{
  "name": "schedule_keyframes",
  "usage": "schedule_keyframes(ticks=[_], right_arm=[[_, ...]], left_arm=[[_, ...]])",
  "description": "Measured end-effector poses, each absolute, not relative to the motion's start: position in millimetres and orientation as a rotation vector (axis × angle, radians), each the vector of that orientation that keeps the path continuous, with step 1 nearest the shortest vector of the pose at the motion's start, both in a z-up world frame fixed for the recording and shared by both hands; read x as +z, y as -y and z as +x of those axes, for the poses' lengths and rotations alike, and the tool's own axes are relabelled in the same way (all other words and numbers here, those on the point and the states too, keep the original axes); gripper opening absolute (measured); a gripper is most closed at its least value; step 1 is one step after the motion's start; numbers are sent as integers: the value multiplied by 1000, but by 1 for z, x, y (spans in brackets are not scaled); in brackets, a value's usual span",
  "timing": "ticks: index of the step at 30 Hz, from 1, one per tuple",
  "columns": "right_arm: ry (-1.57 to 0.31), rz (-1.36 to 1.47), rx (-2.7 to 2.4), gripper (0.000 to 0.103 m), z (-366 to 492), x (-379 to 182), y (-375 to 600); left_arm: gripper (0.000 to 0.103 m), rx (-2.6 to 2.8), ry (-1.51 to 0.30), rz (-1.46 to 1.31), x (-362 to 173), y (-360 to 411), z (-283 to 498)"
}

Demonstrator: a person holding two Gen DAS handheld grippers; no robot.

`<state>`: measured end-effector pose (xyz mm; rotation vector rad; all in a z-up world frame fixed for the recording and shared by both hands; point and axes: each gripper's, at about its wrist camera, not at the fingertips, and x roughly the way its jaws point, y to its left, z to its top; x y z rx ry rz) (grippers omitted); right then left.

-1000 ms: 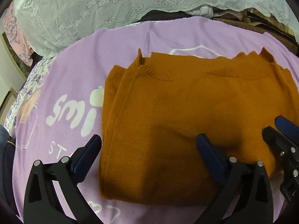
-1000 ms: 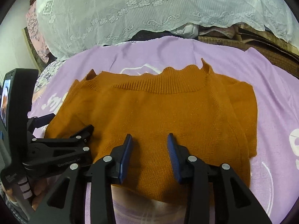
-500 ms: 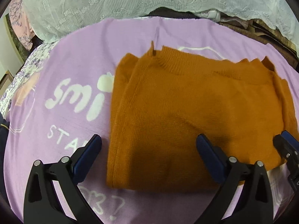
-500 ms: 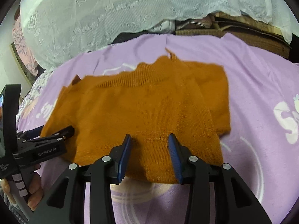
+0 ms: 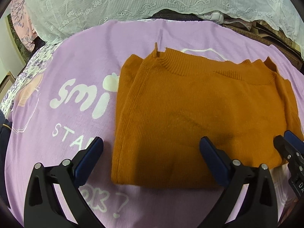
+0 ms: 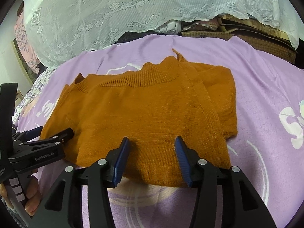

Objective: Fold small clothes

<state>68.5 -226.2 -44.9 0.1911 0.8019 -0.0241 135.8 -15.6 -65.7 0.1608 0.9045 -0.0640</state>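
Observation:
An orange knit sweater (image 5: 199,114) lies folded and flat on the purple sheet (image 5: 79,66), collar toward the far side and sleeves tucked in. My left gripper (image 5: 150,148) stands wide open over the sweater's near left corner with nothing pinched. In the right wrist view it (image 6: 55,133) reaches in from the left, held by a hand (image 6: 30,199). My right gripper (image 6: 152,146) hovers over the sweater's (image 6: 144,114) near hem. Its jaws are opening, and the fabric lies flat beneath them, not pressed. In the left wrist view its tips (image 5: 283,136) show at the right edge.
The purple sheet (image 6: 266,79) carries white printed letters and shapes. A white lace cover (image 6: 133,9) drapes over a pile along the far side. Brown woven mats or boards (image 6: 256,36) sit at the far right. A floral cloth (image 5: 22,22) hangs at the far left.
The right gripper's jaws have widened over the near hem. Both cameras have shifted a little, so more of the sheet around the sweater shows. The sweater itself lies as before.

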Motion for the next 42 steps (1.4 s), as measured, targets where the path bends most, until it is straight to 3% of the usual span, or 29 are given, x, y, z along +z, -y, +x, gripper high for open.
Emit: schedule_keyframes(ticks=[42], right_arm=[[-764, 170, -62, 59, 61, -35, 228]], left_arm=[[99, -72, -918, 129, -64, 8, 121]])
